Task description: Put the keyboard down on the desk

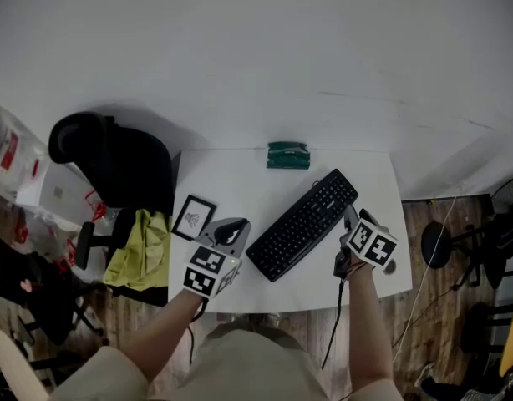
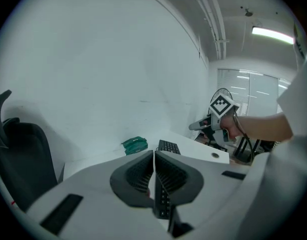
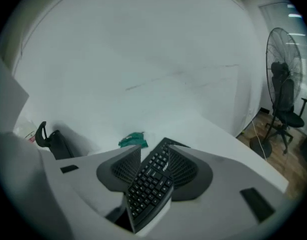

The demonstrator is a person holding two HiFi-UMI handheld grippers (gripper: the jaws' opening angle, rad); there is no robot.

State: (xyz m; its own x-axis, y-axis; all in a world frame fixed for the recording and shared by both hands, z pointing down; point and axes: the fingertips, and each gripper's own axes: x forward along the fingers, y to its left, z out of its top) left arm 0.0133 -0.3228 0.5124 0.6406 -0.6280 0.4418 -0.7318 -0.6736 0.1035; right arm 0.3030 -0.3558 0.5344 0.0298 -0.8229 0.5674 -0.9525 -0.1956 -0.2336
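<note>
A black keyboard lies slantwise across the white desk. My right gripper is at its near right end. In the right gripper view the keyboard runs between the two pads, tilted with its keys facing left, and both pads press on it, so my right gripper is shut on it. Whether the keyboard rests on the desk or hangs just above it I cannot tell. My left gripper stays at the desk's front left, apart from the keyboard. Its jaws are shut with nothing between them.
A green object sits at the desk's far edge by the white wall. A small framed picture lies left of my left gripper. A black chair with a yellow-green cloth stands left of the desk. A fan is at the right.
</note>
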